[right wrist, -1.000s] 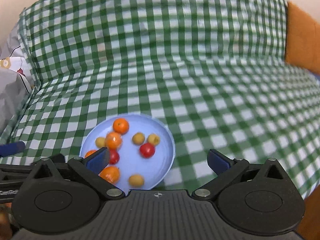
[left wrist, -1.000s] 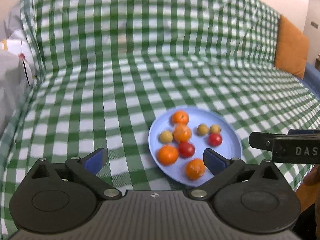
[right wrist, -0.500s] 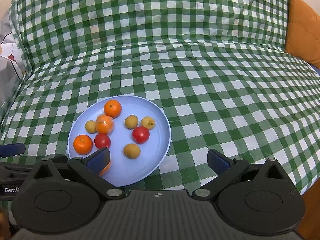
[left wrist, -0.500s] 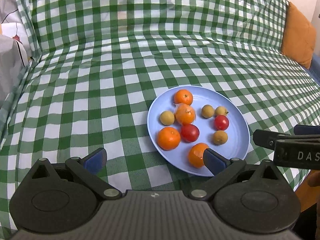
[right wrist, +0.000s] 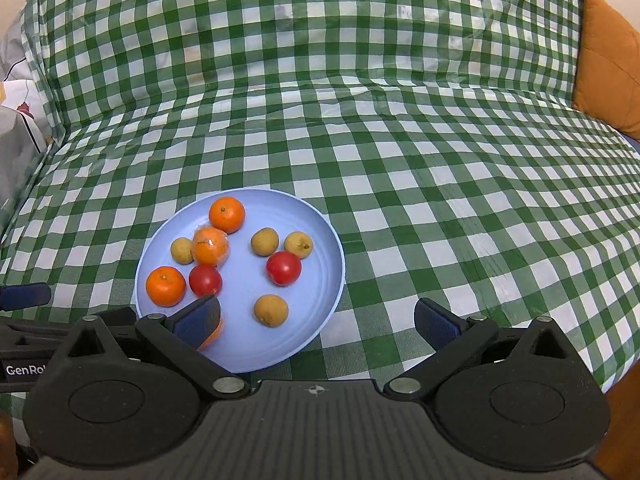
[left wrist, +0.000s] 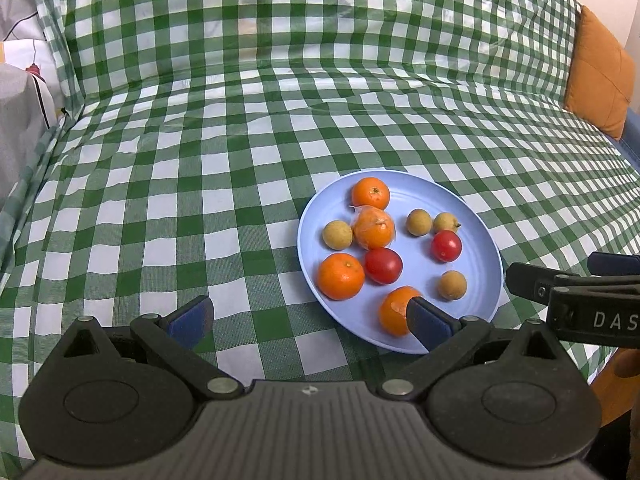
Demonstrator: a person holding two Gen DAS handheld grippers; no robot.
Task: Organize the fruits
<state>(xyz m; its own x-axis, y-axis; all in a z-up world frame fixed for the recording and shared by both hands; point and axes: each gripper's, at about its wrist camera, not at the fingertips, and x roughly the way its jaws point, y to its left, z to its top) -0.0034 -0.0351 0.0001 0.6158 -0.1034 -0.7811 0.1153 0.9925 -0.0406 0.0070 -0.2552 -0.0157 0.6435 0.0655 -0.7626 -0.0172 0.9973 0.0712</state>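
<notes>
A light blue plate (left wrist: pixel 476 240) (right wrist: pixel 316 236) lies on the green-checked cloth and carries several oranges, two red tomatoes (left wrist: pixel 383 265) (right wrist: pixel 283 267) and several small tan fruits (left wrist: pixel 452 285) (right wrist: pixel 271 310). One orange (left wrist: pixel 374 227) (right wrist: pixel 211 246) is wrapped in clear film. My left gripper (left wrist: pixel 310 318) is open, just short of the plate's near-left edge, and its right finger covers part of the nearest orange (left wrist: pixel 392 310). My right gripper (right wrist: pixel 318 318) is open over the plate's near-right rim, with its left finger in front of that same orange (right wrist: pixel 210 338).
The checked cloth (left wrist: pixel 200 168) (right wrist: pixel 460 184) covers a sofa seat and its backrest. An orange cushion (left wrist: pixel 600 72) (right wrist: pixel 608 72) stands at the far right. Grey and white fabric (left wrist: pixel 20 120) lies at the left edge. In the left wrist view, the right gripper's black body (left wrist: pixel 580 296) juts in.
Both views have tilted down and drawn closer to the plate, so the plate and fruits look larger and higher in the frames. Both grippers have stayed open.
</notes>
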